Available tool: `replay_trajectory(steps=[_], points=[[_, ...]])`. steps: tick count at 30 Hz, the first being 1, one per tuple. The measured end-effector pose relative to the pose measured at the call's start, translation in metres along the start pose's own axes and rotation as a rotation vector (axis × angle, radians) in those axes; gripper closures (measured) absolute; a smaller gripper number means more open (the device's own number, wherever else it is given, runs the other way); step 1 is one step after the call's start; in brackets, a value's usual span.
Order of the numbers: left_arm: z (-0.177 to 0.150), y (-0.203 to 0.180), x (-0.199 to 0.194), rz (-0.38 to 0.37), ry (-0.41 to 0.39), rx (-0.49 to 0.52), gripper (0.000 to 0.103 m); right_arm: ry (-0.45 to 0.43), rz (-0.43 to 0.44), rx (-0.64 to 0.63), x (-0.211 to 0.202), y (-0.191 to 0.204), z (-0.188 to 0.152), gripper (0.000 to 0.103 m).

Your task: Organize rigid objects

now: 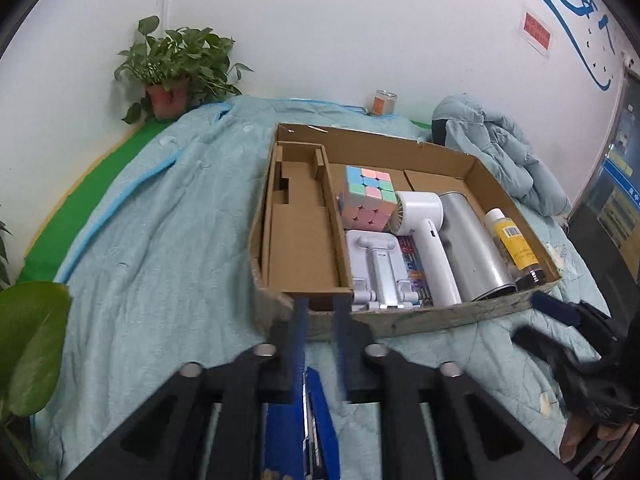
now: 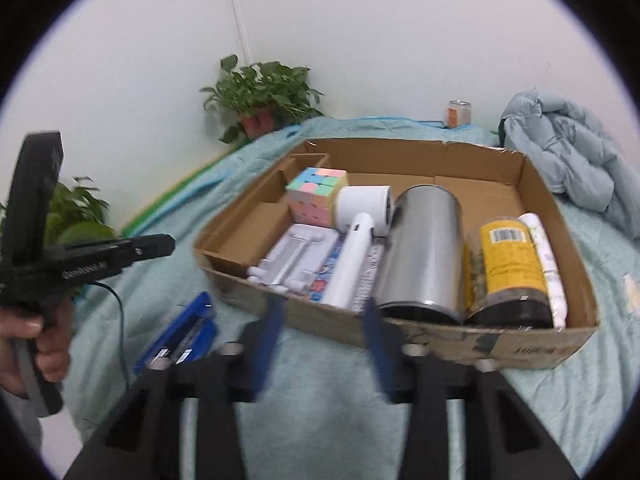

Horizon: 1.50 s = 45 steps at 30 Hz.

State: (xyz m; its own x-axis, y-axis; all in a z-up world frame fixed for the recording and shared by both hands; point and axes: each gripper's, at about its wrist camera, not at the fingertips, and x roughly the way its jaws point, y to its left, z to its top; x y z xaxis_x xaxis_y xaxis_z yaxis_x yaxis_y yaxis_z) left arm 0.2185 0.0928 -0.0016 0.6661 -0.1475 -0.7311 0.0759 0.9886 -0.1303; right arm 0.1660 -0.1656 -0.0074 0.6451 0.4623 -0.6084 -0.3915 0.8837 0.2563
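Inside the cardboard box already lie the cube, white fan, steel cylinder and yellow bottle, while the blue stapler remains on the quilt near both empty grippers, left gripper half open, right gripper wide.

Counter, draped in pale blue quilt
Directly on it: cardboard box, blue stapler, crumpled blue jacket, glass jar.
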Motion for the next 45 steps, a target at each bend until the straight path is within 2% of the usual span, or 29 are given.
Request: replay_trajectory(steps=[1, 2, 4, 7, 11, 13, 14, 15, 16, 17, 19, 20, 22, 24, 29, 30, 32, 36, 37, 39, 42, 43, 45], points=[[-0.003, 0.003, -0.002, 0.005, 0.018, -0.005, 0.010, -0.007, 0.020, 0.009, -0.004, 0.002, -0.003, 0.000], [-0.006, 0.007, -0.004, 0.026, 0.035, -0.021, 0.004, -0.026, 0.039, 0.009, -0.009, 0.004, -0.007, 0.001], [-0.015, 0.016, -0.001, 0.026, 0.056, -0.043, 0.001, -0.017, 0.074, -0.009, -0.013, 0.010, -0.016, 0.001], [-0.035, 0.025, 0.020, 0.056, 0.137, -0.040, 0.001, 0.037, 0.130, 0.000, -0.010, 0.017, -0.033, 0.001], [-0.070, 0.032, 0.058, 0.009, 0.279, -0.061, 0.008, 0.108, 0.188, -0.007, -0.004, 0.027, -0.055, 0.001], [-0.081, 0.023, 0.068, 0.042, 0.290, -0.012, 0.008, 0.137, 0.213, -0.010, -0.003, 0.032, -0.064, 0.001], [-0.086, 0.016, 0.071, 0.054, 0.299, 0.018, 0.012, 0.149, 0.222, -0.012, -0.003, 0.034, -0.068, 0.001], [-0.089, 0.010, 0.073, 0.031, 0.309, 0.029, 0.016, 0.158, 0.228, -0.016, -0.002, 0.035, -0.071, 0.001], [-0.092, 0.004, 0.076, -0.022, 0.327, 0.025, 0.024, 0.165, 0.233, -0.020, -0.003, 0.035, -0.074, 0.001], [-0.096, -0.001, 0.079, -0.053, 0.347, 0.015, 0.025, 0.170, 0.237, -0.021, -0.003, 0.035, -0.075, 0.001], [-0.101, -0.015, 0.083, -0.003, 0.351, 0.050, 0.025, 0.178, 0.240, -0.017, -0.003, 0.033, -0.078, 0.001], [-0.102, -0.019, 0.083, -0.003, 0.359, 0.056, 0.025, 0.180, 0.244, -0.011, -0.003, 0.031, -0.080, 0.001], [-0.104, -0.027, 0.083, -0.066, 0.375, 0.015, 0.025, 0.185, 0.262, 0.007, -0.004, 0.027, -0.084, 0.001], [-0.107, -0.039, 0.080, -0.169, 0.389, -0.024, 0.025, 0.189, 0.281, 0.030, -0.006, 0.019, -0.089, 0.001], [-0.113, -0.083, 0.078, -0.446, 0.416, -0.051, 0.026, 0.222, 0.311, 0.074, -0.008, 0.000, -0.104, 0.001], [-0.111, -0.088, 0.074, -0.462, 0.411, -0.059, 0.026, 0.221, 0.307, 0.078, -0.008, -0.002, -0.106, 0.001], [-0.105, -0.090, 0.068, -0.451, 0.386, -0.082, 0.024, 0.217, 0.294, 0.069, -0.008, -0.004, -0.104, 0.001], [-0.100, -0.064, 0.051, -0.420, 0.311, -0.192, 0.022, 0.194, 0.273, -0.005, -0.003, -0.006, -0.090, 0.001], [-0.100, -0.057, 0.047, -0.407, 0.298, -0.214, 0.018, 0.200, 0.264, -0.037, 0.002, -0.006, -0.086, 0.001], [-0.103, -0.047, 0.039, -0.378, 0.275, -0.232, 0.017, 0.228, 0.264, -0.095, 0.017, -0.005, -0.080, 0.001], [-0.099, -0.026, 0.037, -0.353, 0.285, -0.265, 0.017, 0.310, 0.268, -0.149, 0.048, -0.002, -0.073, 0.002], [-0.099, -0.022, 0.040, -0.350, 0.297, -0.281, 0.017, 0.338, 0.235, -0.154, 0.061, 0.000, -0.070, 0.004], [-0.105, -0.020, 0.044, -0.341, 0.325, -0.301, 0.017, 0.356, 0.224, -0.177, 0.073, 0.005, -0.070, 0.013]])
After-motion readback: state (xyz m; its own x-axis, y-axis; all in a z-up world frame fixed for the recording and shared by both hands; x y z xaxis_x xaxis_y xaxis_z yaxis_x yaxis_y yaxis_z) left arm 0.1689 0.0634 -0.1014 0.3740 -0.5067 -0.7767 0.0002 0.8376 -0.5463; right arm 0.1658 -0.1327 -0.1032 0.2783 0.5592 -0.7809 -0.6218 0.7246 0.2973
